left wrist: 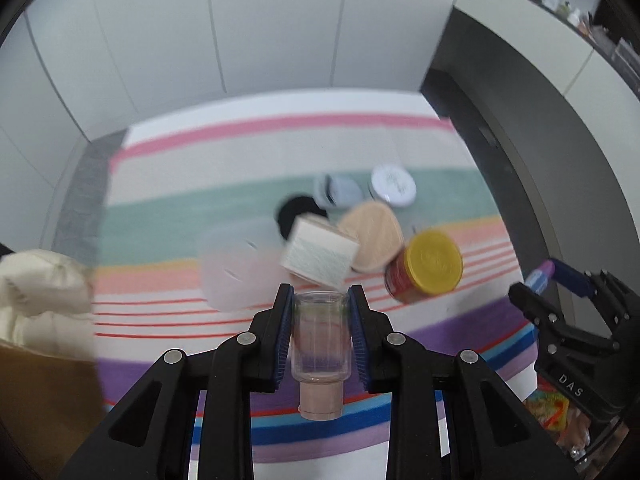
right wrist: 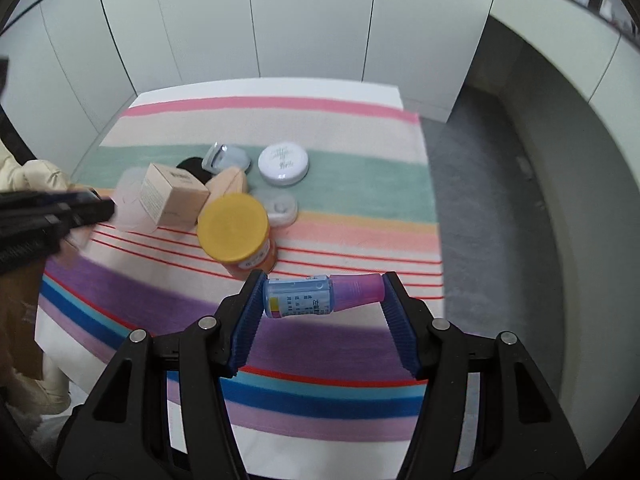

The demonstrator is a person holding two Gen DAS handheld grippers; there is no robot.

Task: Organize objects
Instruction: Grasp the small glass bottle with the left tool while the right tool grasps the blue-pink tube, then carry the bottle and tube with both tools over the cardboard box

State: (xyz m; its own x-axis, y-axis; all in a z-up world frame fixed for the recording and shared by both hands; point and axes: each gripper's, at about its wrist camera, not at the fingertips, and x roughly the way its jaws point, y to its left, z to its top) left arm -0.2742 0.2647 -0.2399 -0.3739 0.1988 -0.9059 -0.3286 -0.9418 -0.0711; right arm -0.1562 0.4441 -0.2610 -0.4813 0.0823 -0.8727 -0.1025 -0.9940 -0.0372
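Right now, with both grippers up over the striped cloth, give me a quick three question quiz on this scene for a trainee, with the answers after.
1. True or false: the left gripper is shut on a clear glass bottle.
2. What does the right gripper hold, and how does it lie? A) a small bottle with a pink cap, crosswise between the fingers B) a white round compact, flat C) nothing
3. What colour is the lid of the jar standing on the striped cloth?

Key
1. True; the bottle's cap points toward the camera.
2. A, the small bottle, pink cap toward the right finger.
3. Yellow.
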